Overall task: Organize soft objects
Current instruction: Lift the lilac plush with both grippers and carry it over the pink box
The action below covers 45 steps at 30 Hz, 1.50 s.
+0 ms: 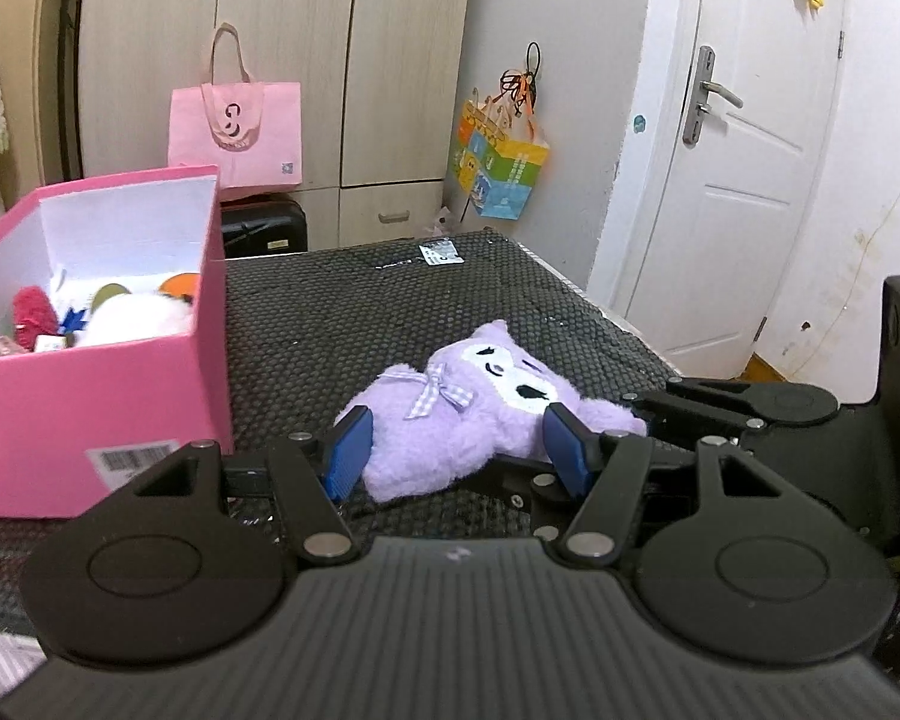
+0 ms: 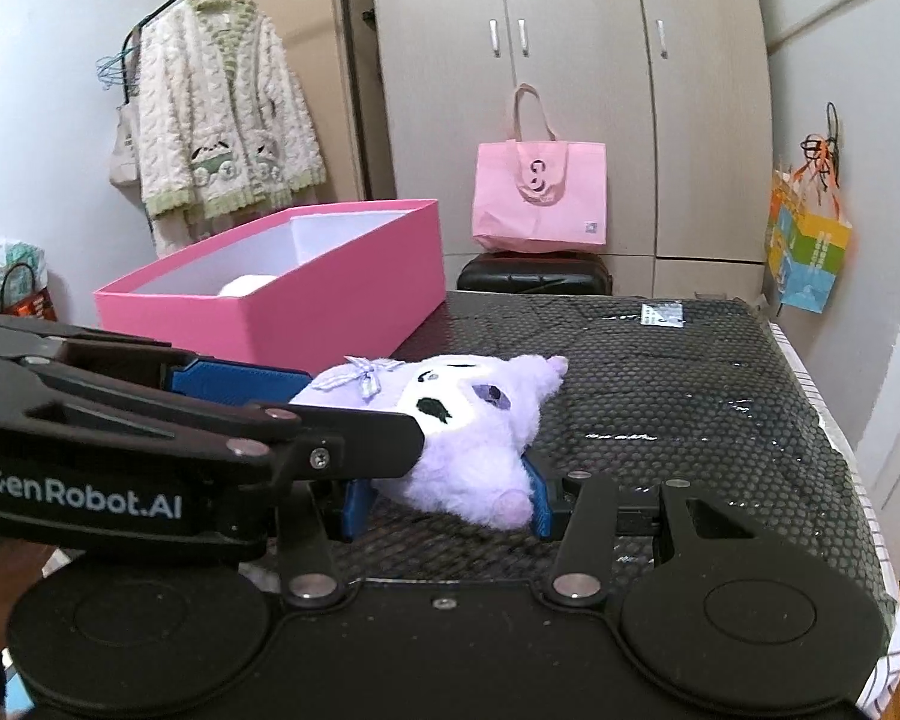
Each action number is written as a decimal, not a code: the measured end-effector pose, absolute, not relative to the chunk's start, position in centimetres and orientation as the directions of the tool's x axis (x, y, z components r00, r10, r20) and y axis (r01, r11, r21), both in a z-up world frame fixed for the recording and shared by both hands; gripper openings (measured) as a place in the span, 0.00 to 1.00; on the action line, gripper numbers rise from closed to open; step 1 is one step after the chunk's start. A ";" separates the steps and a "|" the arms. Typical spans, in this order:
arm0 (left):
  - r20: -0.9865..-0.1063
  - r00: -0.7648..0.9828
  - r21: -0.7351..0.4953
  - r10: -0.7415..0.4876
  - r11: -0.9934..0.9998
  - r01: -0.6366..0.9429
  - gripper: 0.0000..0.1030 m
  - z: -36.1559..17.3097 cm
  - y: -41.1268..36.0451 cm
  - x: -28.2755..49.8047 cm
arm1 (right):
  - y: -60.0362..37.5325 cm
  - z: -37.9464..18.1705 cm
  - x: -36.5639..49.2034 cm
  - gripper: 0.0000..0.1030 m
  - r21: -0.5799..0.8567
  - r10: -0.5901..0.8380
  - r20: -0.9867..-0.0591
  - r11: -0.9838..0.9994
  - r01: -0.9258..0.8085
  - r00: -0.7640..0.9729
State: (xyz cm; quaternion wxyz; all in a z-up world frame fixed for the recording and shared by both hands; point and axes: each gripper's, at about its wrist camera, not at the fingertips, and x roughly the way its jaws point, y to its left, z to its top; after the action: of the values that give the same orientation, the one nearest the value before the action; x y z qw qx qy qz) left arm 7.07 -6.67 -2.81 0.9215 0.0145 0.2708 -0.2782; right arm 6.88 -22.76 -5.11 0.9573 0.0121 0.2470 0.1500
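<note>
A purple plush toy (image 1: 450,414) with a white face and a checked bow lies stretched between both grippers, low over the black dotted mat (image 1: 342,312). My left gripper (image 1: 457,455) is shut on its body, blue pads pressing both sides. My right gripper (image 2: 449,501) is shut on the head end of the plush toy (image 2: 474,426). A left gripper finger (image 2: 234,381) crosses the right wrist view from the left. An open pink box (image 1: 96,408) stands on the left and holds several soft toys (image 1: 132,312).
The pink box (image 2: 330,312) also stands at the mat's back left in the right wrist view. Behind the table are a black suitcase (image 2: 534,276), a pink tote bag (image 2: 540,192) and wardrobes. A white door (image 1: 744,180) is on the right. A cardigan (image 2: 222,120) hangs at the left.
</note>
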 end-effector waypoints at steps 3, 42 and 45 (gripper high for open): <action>-0.510 0.702 -0.120 -0.497 0.849 0.514 0.59 -2.4 -5.8 6.0 | -21.8 -4.6 5.8 0.52 0.081 0.295 -0.478 0.953 -0.293 0.827; -0.393 0.854 -0.020 -0.342 0.931 0.363 0.59 6.0 6.0 4.6 | -9.9 4.2 6.8 0.53 -0.069 0.510 -0.371 0.818 -0.571 0.776; -0.382 0.859 -0.028 -0.341 0.933 0.358 0.59 6.0 6.2 6.3 | -9.8 4.2 8.4 0.53 -0.066 0.513 -0.365 0.818 -0.571 0.777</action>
State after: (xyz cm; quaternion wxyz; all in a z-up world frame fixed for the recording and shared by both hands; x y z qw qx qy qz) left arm 6.30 6.18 5.96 0.9638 0.0218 0.1942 -0.1814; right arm 8.41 -9.84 4.24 0.9386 -0.0870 0.1676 0.2888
